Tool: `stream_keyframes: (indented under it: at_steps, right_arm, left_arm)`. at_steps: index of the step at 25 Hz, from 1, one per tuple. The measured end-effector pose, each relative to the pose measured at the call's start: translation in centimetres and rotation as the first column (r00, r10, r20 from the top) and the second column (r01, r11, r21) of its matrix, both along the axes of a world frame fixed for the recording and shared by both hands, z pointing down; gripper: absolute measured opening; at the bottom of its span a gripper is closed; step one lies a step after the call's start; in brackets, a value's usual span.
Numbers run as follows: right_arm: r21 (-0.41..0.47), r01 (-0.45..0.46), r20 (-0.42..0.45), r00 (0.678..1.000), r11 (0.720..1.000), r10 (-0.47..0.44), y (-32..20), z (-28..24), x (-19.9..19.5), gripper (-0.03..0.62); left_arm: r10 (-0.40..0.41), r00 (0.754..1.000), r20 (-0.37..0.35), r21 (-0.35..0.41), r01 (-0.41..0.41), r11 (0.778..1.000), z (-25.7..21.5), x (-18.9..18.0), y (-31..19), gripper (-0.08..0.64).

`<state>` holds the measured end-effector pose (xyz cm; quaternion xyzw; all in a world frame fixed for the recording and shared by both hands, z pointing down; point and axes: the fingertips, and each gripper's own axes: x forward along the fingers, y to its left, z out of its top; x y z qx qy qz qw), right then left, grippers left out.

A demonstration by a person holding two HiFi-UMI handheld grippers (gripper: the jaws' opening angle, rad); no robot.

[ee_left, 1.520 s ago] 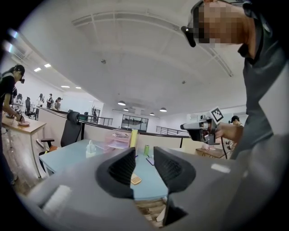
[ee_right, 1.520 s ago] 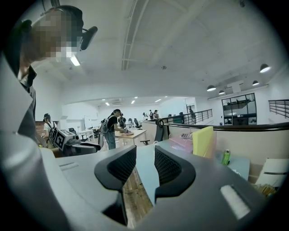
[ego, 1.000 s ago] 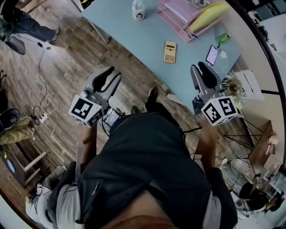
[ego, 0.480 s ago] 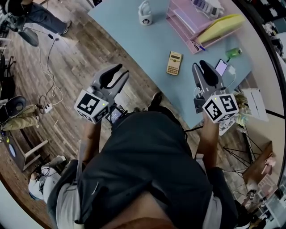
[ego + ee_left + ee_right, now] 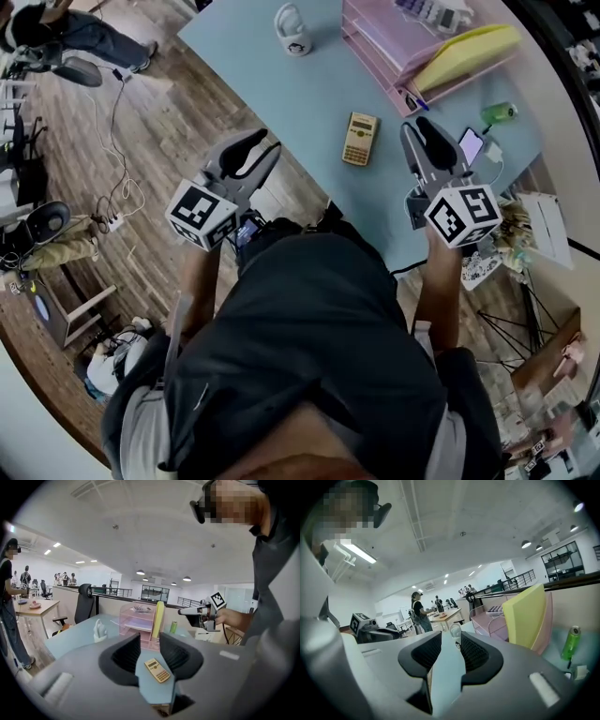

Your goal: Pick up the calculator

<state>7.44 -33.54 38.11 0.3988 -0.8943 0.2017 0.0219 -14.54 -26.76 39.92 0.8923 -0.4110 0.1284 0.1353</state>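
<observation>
Left tool (image 5: 265, 143) and right tool (image 5: 416, 127), jaws apart, empty

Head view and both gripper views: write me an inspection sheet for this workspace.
Surface: light blue table.
Job's things: calculator lies flat on the table, with nothing touching it.
Clutter: white mug, pink tray holding a yellow folder, green bottle, phone.
Grippers: left hand-held gripper and right hand-held gripper both have jaws apart, hold nothing, and are clear of the calculator.
Cables: loose cables on the floor left of the table.
Surroundings: wooden floor; a person standing at upper left.
</observation>
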Motion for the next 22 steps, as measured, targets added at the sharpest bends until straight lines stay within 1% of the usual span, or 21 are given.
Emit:
stream_keyframes:
  at_steps: [6, 12, 17, 22]
  right_arm:
    - [-0.046, 0.002, 0.020, 1.000, 0.999, -0.001, -1.4, 1.9, 0.7, 0.110]
    - [-0.110, -0.015, 0.012, 1.000, 0.994, 0.017, -2.1, 4.7, 1.1, 0.110]
    - [-0.174, -0.051, -0.012, 0.999, 0.983, 0.050, -2.7, 8.0, 1.2, 0.110]
    - [-0.260, -0.097, -0.035, 0.995, 0.961, 0.091, -3.1, 12.0, 1.6, 0.112]
  left_arm:
    - [0.042, 0.999, 0.010, -0.051, -0.042, 0.998, 1.8, 2.8, -2.4, 0.132]
    - [0.106, 0.994, 0.000, -0.123, -0.105, 0.987, 4.9, 5.2, -4.2, 0.138]
    - [0.155, 0.988, -0.014, -0.199, -0.154, 0.968, 8.8, 6.4, -5.9, 0.155]
    - [0.199, 0.979, -0.040, -0.277, -0.202, 0.939, 13.1, 7.7, -7.6, 0.165]
